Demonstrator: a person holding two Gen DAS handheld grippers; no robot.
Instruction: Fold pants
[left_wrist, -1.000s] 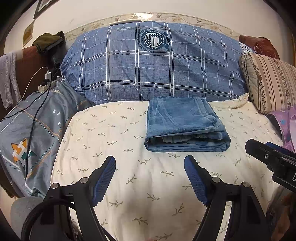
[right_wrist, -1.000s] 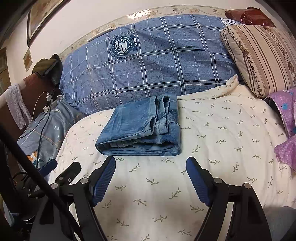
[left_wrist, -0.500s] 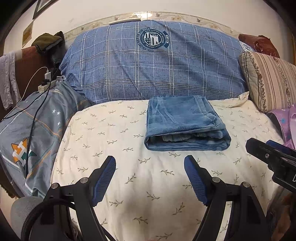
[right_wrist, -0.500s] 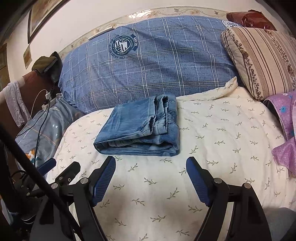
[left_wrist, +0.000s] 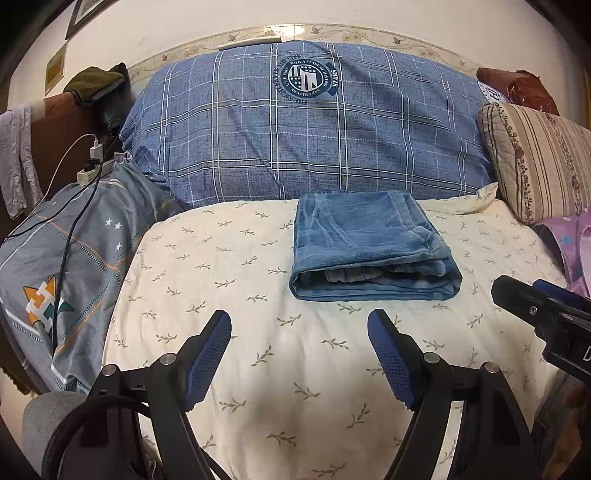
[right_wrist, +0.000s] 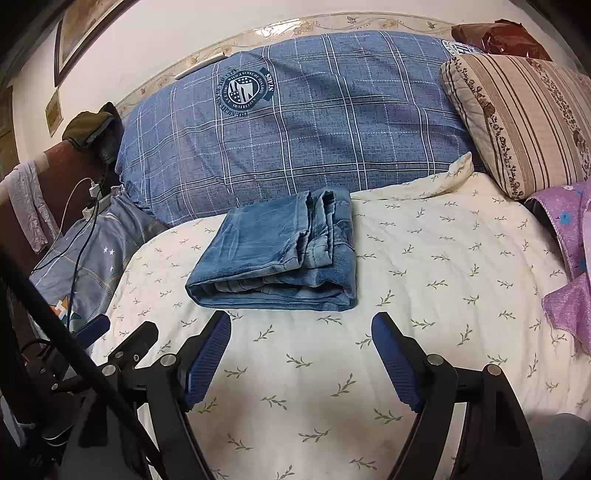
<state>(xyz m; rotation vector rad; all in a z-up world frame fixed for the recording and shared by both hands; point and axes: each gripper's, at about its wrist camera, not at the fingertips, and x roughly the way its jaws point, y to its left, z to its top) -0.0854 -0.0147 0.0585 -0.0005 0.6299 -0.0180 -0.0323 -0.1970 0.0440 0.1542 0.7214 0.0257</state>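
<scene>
Pants (left_wrist: 373, 247), blue denim, folded into a thick rectangular bundle, lying flat on the bed (left_wrist: 295, 369) toward its far side, just in front of the big pillow. Faded, soft-looking cloth on top; layered edges and a rounded fold showing along the near side; in the right wrist view (right_wrist: 277, 254) hems and seams stacked along the right edge. Touched by neither gripper.

Underneath, a cream bedcover with a small olive sprig print, slightly quilted and puckered. Behind the bundle, a large blue plaid pillow (left_wrist: 306, 125) with thin white check lines and a round dark emblem near the top, leaning against the pale wall. Far right, a beige striped cushion (left_wrist: 535, 162) with floral bands, tilted; nearer on the right, purple patterned cloth (right_wrist: 569, 266). Left of the bed, a grey-blue printed sheet (left_wrist: 74, 266) with small white stars, crossed by a black cable (left_wrist: 70, 236) and a white one leading up to a charger plug.

Left gripper (left_wrist: 299, 325): black frame, blue textured pads, fingers spread wide apart, hovering low over the near part of the bedcover, pointed at the bundle, holding nothing. Right gripper (right_wrist: 301, 325): same build, likewise spread wide and empty, just short of the bundle's near edge; its black tip also visible at the right of the left wrist view (left_wrist: 517, 295).
</scene>
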